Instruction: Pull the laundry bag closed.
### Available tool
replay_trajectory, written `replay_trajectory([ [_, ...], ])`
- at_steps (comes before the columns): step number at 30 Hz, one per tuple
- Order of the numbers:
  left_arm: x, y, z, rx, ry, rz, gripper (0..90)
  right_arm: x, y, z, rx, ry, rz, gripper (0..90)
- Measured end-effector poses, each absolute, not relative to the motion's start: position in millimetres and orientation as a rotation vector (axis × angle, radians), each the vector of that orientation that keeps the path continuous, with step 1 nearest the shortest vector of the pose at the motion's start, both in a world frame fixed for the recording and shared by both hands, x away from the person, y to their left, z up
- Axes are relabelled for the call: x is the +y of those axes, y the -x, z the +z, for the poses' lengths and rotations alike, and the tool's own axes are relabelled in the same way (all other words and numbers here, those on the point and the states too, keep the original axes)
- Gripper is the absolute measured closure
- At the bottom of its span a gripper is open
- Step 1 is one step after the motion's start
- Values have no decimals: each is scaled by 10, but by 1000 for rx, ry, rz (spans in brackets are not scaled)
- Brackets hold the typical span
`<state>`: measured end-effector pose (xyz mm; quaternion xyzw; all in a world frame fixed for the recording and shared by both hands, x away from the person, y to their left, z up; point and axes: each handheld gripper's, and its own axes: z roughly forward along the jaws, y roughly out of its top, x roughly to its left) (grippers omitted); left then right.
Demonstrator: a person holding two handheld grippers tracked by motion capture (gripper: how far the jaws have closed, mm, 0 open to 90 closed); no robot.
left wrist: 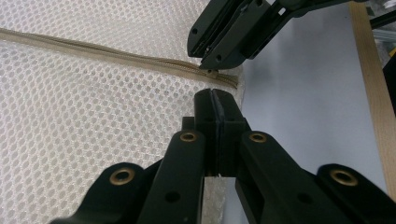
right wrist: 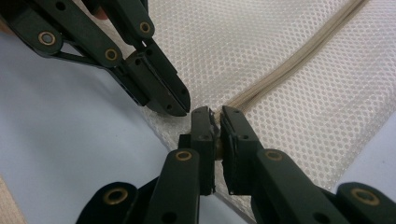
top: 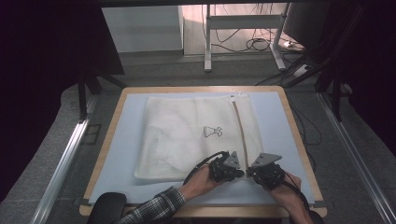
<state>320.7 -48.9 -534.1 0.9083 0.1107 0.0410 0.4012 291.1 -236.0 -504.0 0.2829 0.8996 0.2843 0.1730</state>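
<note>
At the left of the table (top: 108, 140) the blue mat (top: 122, 154) lay bare, and the white mesh bag (top: 177, 135) was spread flat on it, a little right of the middle, with a small dark print (top: 212, 131) on its face. The person's left hand (top: 200, 179) had brought the left gripper (top: 229, 171) to the bag's near right corner; in the left gripper view its jaws stood pressed together on the mesh edge (left wrist: 215, 183) just beside the end of the zip (left wrist: 116, 55), so it was gripping the bag there. Facing it and almost touching it, the right gripper (top: 261, 171) sat at the same corner, and in the right gripper view its jaws were nearly shut on something small and pale at the zip's end (right wrist: 217, 122), which I took for the slider or its tab, though it was too small to tell for sure. To my eye the job was opening that zip, and it stood at the very start: both holds looked made, one to steady the cloth and one on the pull, yet the zip ran closed along the whole right side of the bag, from the near corner to the far edge of the bag. What was left, I judged, was the whole pull along that line toward the far end, with the corner held down so the mesh would not bunch. Farther right the mat was plain to the table's wooden rim (top: 299, 140).
</note>
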Motion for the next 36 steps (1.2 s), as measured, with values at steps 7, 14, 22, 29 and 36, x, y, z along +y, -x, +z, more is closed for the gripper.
replay_trajectory([
  [7, -487, -3198, -5342, 287, -2297, 101, 900, -2349, -2940, -5036, 2563, -733, 782, 842],
  [14, -483, -3197, -5345, 288, -2294, 100, 900, -2349, -2988, -5037, 2553, -702, 753, 851],
  [22, -475, -3204, -5348, 281, -2295, 102, 900, -2345, -3048, -5032, 2545, -683, 747, 849],
  [29, -473, -3205, -5350, 282, -2293, 98, 900, -2323, -3093, -5028, 2532, -672, 732, 848],
  [36, -471, -3194, -5356, 281, -2286, 109, 900, -2321, -3156, -5025, 2522, -671, 729, 847],
])
